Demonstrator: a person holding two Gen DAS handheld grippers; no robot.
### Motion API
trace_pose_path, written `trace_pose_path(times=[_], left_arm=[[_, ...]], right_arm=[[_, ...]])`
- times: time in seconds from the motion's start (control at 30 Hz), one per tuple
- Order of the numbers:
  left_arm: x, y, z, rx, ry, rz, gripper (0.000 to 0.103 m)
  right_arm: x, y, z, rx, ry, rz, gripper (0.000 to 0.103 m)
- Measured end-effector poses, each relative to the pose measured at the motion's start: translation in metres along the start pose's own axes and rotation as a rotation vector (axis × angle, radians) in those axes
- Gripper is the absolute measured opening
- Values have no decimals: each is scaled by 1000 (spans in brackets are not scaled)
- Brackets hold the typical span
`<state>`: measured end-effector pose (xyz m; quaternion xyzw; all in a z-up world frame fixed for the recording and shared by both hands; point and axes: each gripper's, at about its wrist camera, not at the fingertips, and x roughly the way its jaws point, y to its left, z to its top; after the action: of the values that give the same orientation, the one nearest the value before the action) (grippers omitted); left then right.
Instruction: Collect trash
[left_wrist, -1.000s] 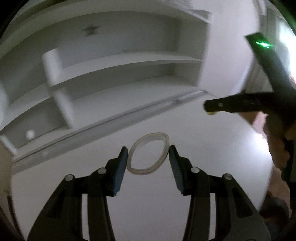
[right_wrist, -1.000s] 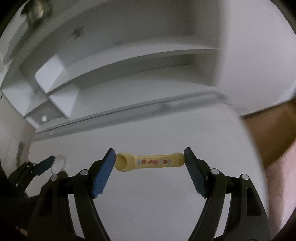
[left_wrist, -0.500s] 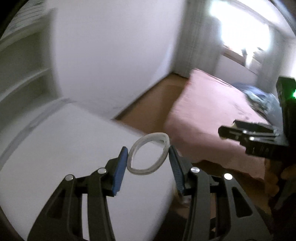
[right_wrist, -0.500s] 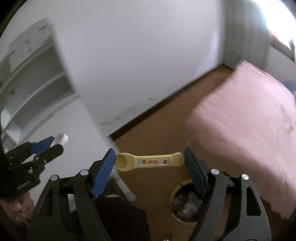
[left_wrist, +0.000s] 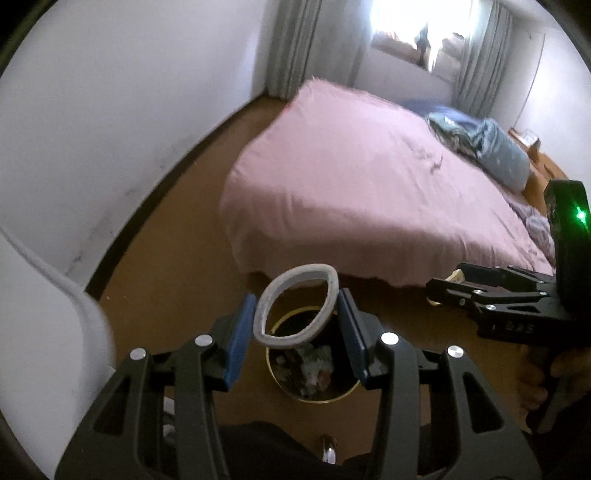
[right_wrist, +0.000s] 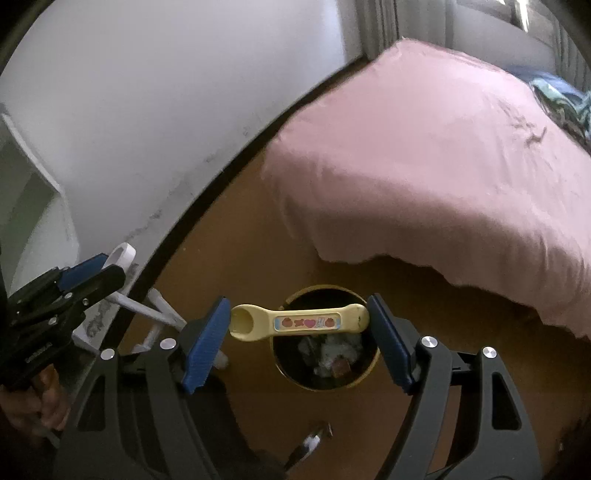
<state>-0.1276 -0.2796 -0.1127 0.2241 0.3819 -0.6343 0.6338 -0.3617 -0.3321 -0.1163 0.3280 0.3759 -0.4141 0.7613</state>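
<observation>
The left gripper (left_wrist: 296, 325) is closed on a white ring (left_wrist: 295, 305), which is squeezed into an oval between the two blue pads (left_wrist: 238, 338). The ring hangs in the air above a round bin (left_wrist: 314, 397) with a gold rim that stands on the brown floor (left_wrist: 177, 258). Some crumpled trash lies already inside the bin.

The right gripper (right_wrist: 299, 332) holds a yellow plastic piece (right_wrist: 299, 322) by its two ends, so the piece lies crosswise between the pads. It has a round hollow at the left end and a small label with red shapes in the middle. It is over the far rim of the same bin (right_wrist: 295, 380).

In the left wrist view the right gripper (left_wrist: 443, 291) is seen at the right side, and in the right wrist view the left gripper (right_wrist: 99, 269) is at the left, with a hand (right_wrist: 40, 406) under it. A bed with a pink cover (left_wrist: 369, 192) stands just beyond the bin. A white wall (left_wrist: 110, 110) is on the left.
</observation>
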Motion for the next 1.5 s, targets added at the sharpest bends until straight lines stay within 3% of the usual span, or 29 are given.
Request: trace_pose_path(times=[0.23,0.67,0.7,0.77,1.03,1.17,1.27,1.4,1.5], left_arm=[[42,-13,1,15,61,-18,46],[53,-27,5,49,108,-53,47],[55,-28,5,53,113,-53,49],[57,-33,5,51,109,-47,69],[53,-33,6,56,111,-40,76],[22,-21,9,33,55,20,91],[-19,-3,11,6,-3,68,94],[-94,37,5,-87,-101,160,96],[-151,77,-13,-189,-150,290,96]], right_arm=[[26,-11,-6,35,58,-2,74],[31,-28,-3,71,74,28,77],[31,-29,-3,78,76,36,79],[30,-31,-3,88,74,40,83],[26,-36,3,90,62,28,87],[17,-23,14,54,29,15,92],[9,1,26,-5,-6,13,92],[-2,66,47,-140,-63,67,92],[-6,133,57,-262,-97,145,93]])
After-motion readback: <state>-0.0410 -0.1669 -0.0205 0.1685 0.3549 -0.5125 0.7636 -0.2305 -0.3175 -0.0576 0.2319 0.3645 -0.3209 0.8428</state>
